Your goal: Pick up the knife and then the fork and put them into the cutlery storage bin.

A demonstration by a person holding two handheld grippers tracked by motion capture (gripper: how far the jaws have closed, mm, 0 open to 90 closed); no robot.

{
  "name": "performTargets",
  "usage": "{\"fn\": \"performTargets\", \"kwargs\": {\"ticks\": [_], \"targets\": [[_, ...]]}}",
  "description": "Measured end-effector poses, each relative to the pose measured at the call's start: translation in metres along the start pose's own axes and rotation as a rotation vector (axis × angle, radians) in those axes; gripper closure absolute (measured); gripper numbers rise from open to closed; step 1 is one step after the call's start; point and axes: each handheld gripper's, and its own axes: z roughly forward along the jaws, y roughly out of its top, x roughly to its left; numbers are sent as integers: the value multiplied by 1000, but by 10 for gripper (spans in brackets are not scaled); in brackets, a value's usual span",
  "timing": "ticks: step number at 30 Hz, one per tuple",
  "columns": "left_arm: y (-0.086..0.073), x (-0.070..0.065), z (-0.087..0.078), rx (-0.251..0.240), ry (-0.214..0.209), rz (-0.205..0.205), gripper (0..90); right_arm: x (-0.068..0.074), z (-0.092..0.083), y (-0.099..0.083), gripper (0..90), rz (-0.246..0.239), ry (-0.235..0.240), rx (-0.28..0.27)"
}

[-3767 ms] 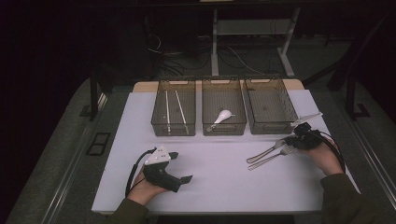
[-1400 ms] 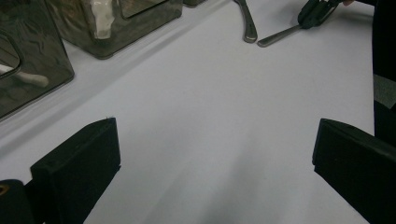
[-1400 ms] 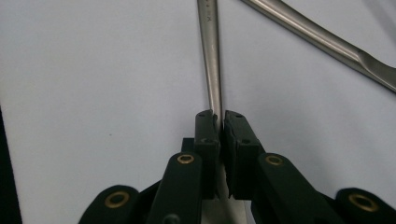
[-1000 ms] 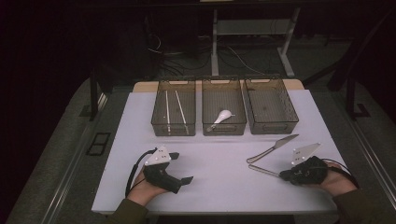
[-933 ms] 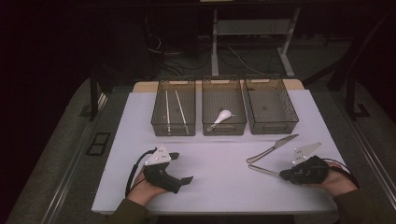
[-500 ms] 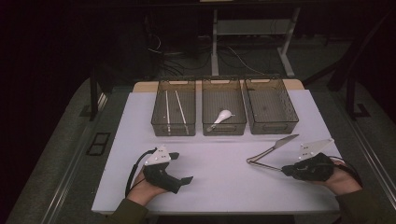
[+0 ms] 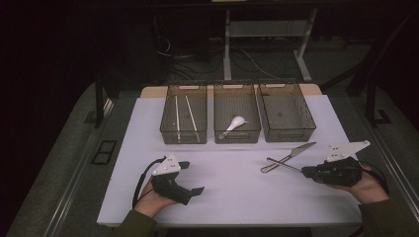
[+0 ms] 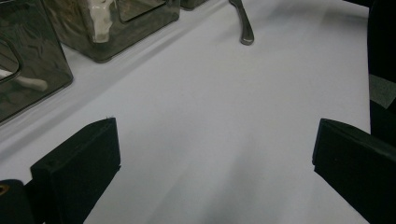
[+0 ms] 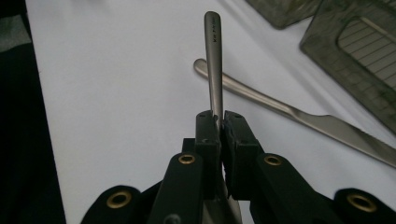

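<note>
Left tool [image 7: 195,190]: I see it low on the left of the white worktop [image 7: 232,187], my hand around its body. In the left gripper view its jaws stand wide apart with bare cloth between them, clamped on nothing.
Left bin [image 7: 183,121]: first of three clear bins in a row at the far edge of the worktop; two thin white sticks [image 7: 184,117] lie lengthwise in it, side by side.
Middle bin [image 7: 237,118]: I see a white spoon [image 7: 233,125] lying in it, bowl toward the far right.
Right bin [image 7: 286,117]: just beside the middle one; I cannot make out anything in it.
Knife [image 7: 291,156]: flat on the worktop in front of the right bin, blade pointing up-right toward that bin, handle down-left. In the right gripper view it [image 9: 299,116] runs across behind the held piece.
Held utensil [image 9: 214,60]: a slim metal handle that sticks straight out from my right tool; its other end is hidden inside the jaws. In the high view it [image 7: 284,165] crosses the knife's handle; I cannot tell whether they touch.
Right tool [image 9: 219,128]: jaws together, clamped on that metal handle. In the high view it [image 7: 307,172] sits at the right of the worktop, pointing left, near the knife.
</note>
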Motion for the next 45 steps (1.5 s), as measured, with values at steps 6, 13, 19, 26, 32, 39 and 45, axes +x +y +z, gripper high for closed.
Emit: {"fn": "performTargets", "kwargs": {"ticks": [6, 13, 19, 26, 32, 39, 45], "targets": [[-1, 0, 0, 3, -1, -4, 5, -8, -10, 9, 850, 39, -57, -45], [-1, 1, 0, 3, -6, -2, 5, -23, -14, 21, 851, 96, -133, -76], [-1, 0, 1, 0, -11, 1, 5, -35, -13, 29, 851, 162, -192, -83], [-1, 1, 0, -3, -12, 1, 5, -48, -11, 44, 850, 196, -246, -91], [-1, 0, 0, -6, -14, 5, 5, -62, -11, 58, 850, 222, -280, -106], [-1, 1, 0, -9, -13, 6, 5, -83, -7, 74, 851, 276, -317, -88], [-1, 0, 1, -10, -15, 6, 5, -102, -1, 86, 850, 303, -336, -78]]}}
